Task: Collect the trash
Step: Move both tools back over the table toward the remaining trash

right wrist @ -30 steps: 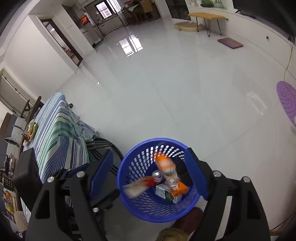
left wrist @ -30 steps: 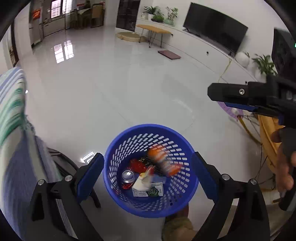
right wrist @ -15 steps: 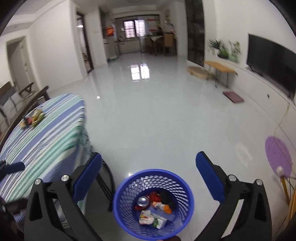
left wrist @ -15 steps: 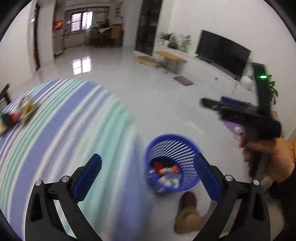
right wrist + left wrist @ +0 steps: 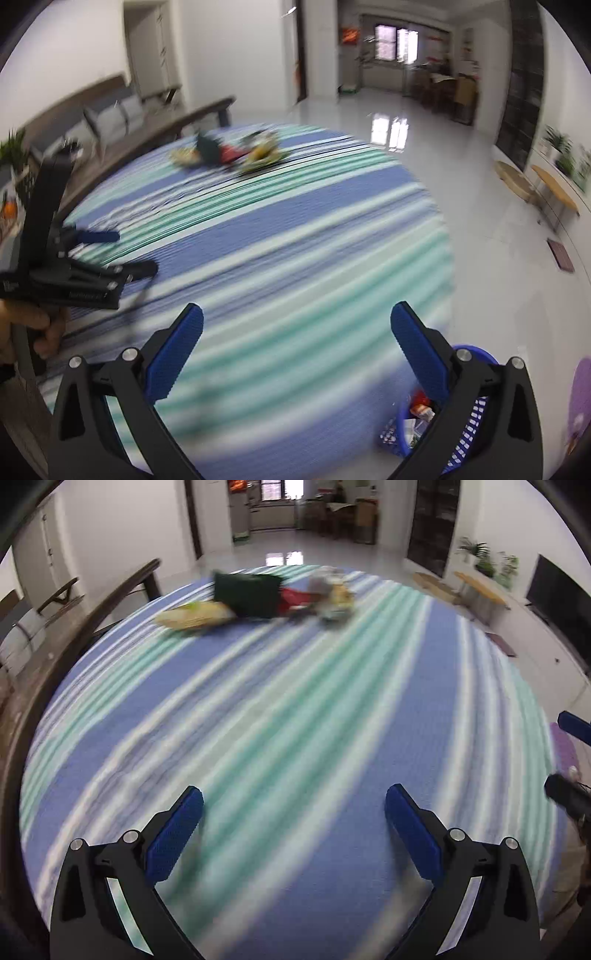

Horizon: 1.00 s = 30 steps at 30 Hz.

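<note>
Blurred trash lies at the far side of the round striped table (image 5: 295, 720): a dark green packet (image 5: 247, 592), a yellow wrapper (image 5: 195, 616), a red piece (image 5: 291, 598) and a crumpled yellowish wrapper (image 5: 334, 594). The same pile (image 5: 229, 151) shows in the right wrist view. My left gripper (image 5: 293, 819) is open and empty over the table's near part; it also shows in the right wrist view (image 5: 99, 254). My right gripper (image 5: 295, 336) is open and empty above the table's right edge. The blue basket (image 5: 469, 417) with trash stands on the floor below it.
A dark wooden bench back (image 5: 74, 635) curves along the table's left side. A sofa (image 5: 110, 114) stands behind. White tiled floor (image 5: 480, 206) spreads to the right, with a low wooden table (image 5: 554, 188) and a purple mat (image 5: 581, 391).
Both grippers have swung up and left from over the blue basket to over the striped table. The basket has left the left wrist view and sits low right in the right one.
</note>
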Each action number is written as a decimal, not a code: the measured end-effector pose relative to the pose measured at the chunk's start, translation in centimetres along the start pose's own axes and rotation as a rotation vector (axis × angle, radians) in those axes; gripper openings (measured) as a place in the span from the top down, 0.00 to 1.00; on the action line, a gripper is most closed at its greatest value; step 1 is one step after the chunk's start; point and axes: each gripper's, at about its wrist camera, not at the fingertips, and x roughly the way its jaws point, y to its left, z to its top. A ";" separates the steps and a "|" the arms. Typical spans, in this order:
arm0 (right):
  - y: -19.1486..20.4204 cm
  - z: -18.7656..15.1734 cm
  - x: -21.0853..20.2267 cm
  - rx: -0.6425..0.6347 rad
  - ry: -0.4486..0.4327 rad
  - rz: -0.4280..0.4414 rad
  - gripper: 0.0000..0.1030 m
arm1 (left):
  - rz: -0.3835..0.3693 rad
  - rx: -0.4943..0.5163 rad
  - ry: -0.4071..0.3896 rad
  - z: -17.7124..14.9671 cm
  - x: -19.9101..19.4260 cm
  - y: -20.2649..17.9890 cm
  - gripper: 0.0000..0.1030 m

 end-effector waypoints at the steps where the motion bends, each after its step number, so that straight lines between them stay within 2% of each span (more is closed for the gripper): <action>1: 1.2 0.9 1.0 -0.011 0.018 0.009 0.05 | 0.011 -0.004 0.005 0.5 0.2 1.1 0.05; 7: 4.0 2.9 5.8 -0.043 0.106 0.002 0.05 | 0.067 -0.013 0.024 1.6 1.7 5.4 0.05; 11: 4.2 2.3 6.8 -0.031 0.146 -0.022 0.05 | 0.014 -0.092 0.016 1.7 2.4 7.9 0.05; 19: 4.0 2.1 7.6 -0.027 0.160 -0.013 0.05 | 0.038 -0.091 -0.010 1.6 2.7 8.2 0.04; 24: 2.6 5.9 10.5 0.045 0.167 -0.042 0.05 | 0.037 -0.093 -0.009 1.6 2.7 8.1 0.04; 27: 2.3 9.4 12.2 0.104 0.121 -0.004 0.05 | 0.041 -0.096 -0.009 1.8 2.9 8.0 0.04; 30: 3.8 12.8 14.8 0.104 0.106 0.028 0.05 | 0.042 -0.097 -0.009 1.9 3.0 8.0 0.04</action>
